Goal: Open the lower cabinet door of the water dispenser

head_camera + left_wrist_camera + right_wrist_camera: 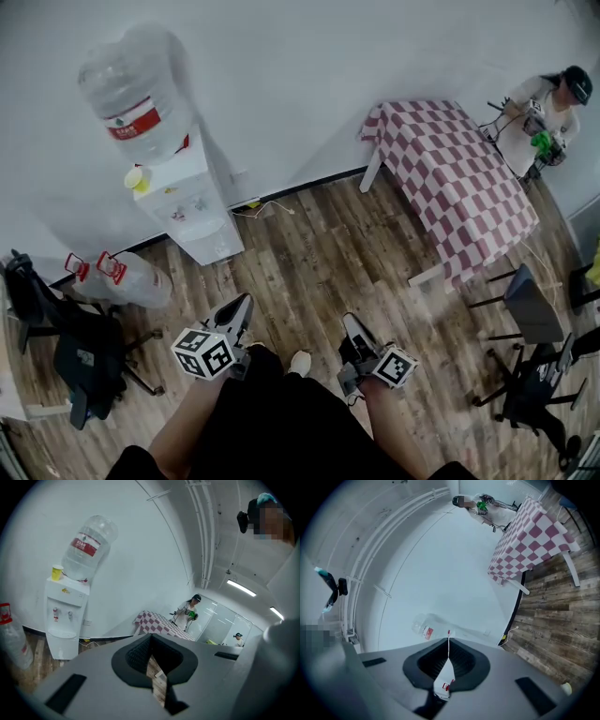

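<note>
The white water dispenser [187, 202] stands against the wall with a large clear bottle [136, 94] upside down on top. Its lower cabinet door [216, 239] is closed. Both grippers are well short of it, above the wooden floor. My left gripper [246, 302] points toward the dispenser, jaws shut and empty. My right gripper [349, 322] is beside it to the right, also shut and empty. The left gripper view shows the dispenser [65, 620] at far left beyond the shut left gripper [151, 637]. In the right gripper view the bottle [424, 627] shows just above the shut right gripper [449, 641].
A yellow cup [138, 178] sits on the dispenser's top. A spare bottle [122, 277] lies on the floor to its left, near a black office chair [66, 347]. A table with a checked cloth [459, 178] and a person [548, 112] are at the right, with more chairs [534, 319].
</note>
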`<state>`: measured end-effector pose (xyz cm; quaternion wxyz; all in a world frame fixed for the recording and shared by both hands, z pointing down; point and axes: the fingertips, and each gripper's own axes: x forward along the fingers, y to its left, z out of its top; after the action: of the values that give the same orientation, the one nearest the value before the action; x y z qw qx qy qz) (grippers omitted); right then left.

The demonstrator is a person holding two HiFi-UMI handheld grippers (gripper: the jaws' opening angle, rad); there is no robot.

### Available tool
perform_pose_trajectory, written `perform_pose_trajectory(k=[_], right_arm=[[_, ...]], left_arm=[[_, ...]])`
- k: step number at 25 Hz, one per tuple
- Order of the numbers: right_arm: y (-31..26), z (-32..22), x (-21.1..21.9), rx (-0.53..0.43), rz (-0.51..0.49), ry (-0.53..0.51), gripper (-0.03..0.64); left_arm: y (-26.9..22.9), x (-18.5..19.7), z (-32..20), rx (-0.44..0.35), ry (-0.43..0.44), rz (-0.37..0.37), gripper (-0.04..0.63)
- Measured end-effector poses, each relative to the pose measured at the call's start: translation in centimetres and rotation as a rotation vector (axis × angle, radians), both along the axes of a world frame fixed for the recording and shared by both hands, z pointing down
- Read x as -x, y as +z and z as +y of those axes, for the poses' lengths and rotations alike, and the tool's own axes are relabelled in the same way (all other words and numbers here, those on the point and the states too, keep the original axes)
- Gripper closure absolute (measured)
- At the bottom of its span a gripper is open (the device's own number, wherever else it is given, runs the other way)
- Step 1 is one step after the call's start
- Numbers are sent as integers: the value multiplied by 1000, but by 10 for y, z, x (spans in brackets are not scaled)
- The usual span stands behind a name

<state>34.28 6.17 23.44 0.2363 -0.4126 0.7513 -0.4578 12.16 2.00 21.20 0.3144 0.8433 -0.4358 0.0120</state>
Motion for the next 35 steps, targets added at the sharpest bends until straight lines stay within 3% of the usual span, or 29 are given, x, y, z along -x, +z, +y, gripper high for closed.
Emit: perform_pose_trajectory(k=[7, 17, 27, 35], right_arm=[[11, -22, 3, 34, -31, -19, 594], [15, -103, 8, 70, 20, -75, 594], [-9, -228, 66, 44, 80, -200, 594], [5, -282, 133, 67, 86, -372, 594]], left_arm=[[11, 8, -20, 39, -33, -33, 581], [21, 1, -100, 55, -47, 8, 581], [25, 64, -195, 48, -163, 61, 581], [32, 113, -236, 26, -266, 55, 581]])
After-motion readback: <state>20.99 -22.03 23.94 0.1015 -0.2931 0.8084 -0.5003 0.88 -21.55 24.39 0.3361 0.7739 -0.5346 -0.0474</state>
